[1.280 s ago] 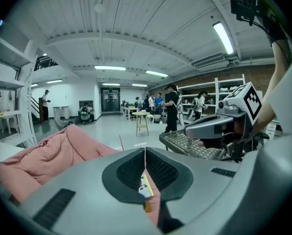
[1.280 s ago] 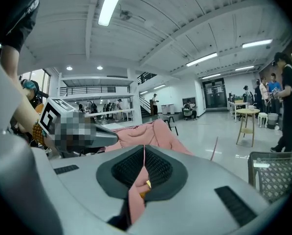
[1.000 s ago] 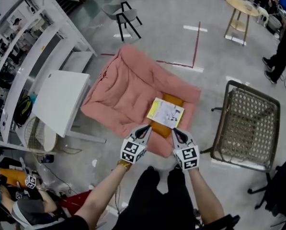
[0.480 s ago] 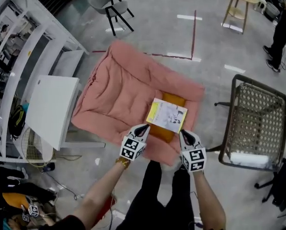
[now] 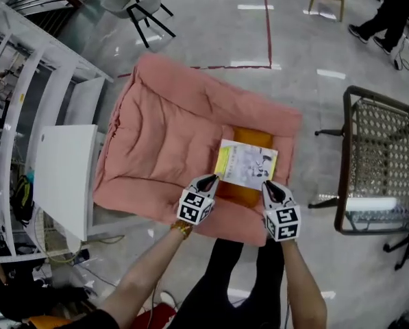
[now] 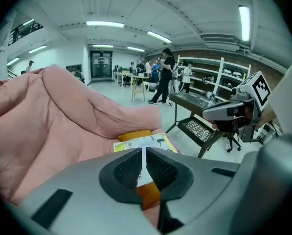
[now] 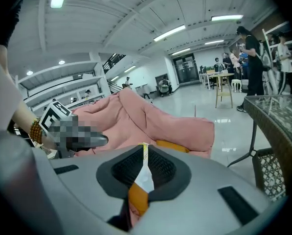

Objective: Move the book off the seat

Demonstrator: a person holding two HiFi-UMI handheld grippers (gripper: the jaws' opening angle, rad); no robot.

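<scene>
- One white panel (image 5: 67, 177) stands at the 9 o'clock side of the seat, just beside it, with white shelving (image 5: 12, 81) further out the same way.
- One big pink padded seat (image 5: 170, 129) fills the middle of my head view. One grey chair (image 5: 132, 5) stands off toward its 11 o'clock, well apart from it.
- My left gripper (image 5: 212, 179) sits at the book's 7 o'clock corner. In the left gripper view its jaws are clenched on the book's thin white edge (image 6: 144, 153), with only a sliver of page between the pads.
- One book (image 5: 249, 163), white-covered with a yellow strip along its left side, lies flat toward the seat's 4 o'clock, near the front edge. It rests on one orange cushion (image 5: 249, 138), which pokes out past it at 12 and at 6 o'clock.
- My right gripper (image 5: 266, 184) sits at the book's 5 o'clock corner. In the right gripper view its jaws are pinched on the book's edge (image 7: 145, 153), seen end-on as a narrow white and yellow sliver with orange below it.
- That makes two grippers, both grasping the same single book, one at each near corner.
- One woven chair with a dark metal frame (image 5: 386, 156) stands at the seat's 3 o'clock, apart from it.
</scene>
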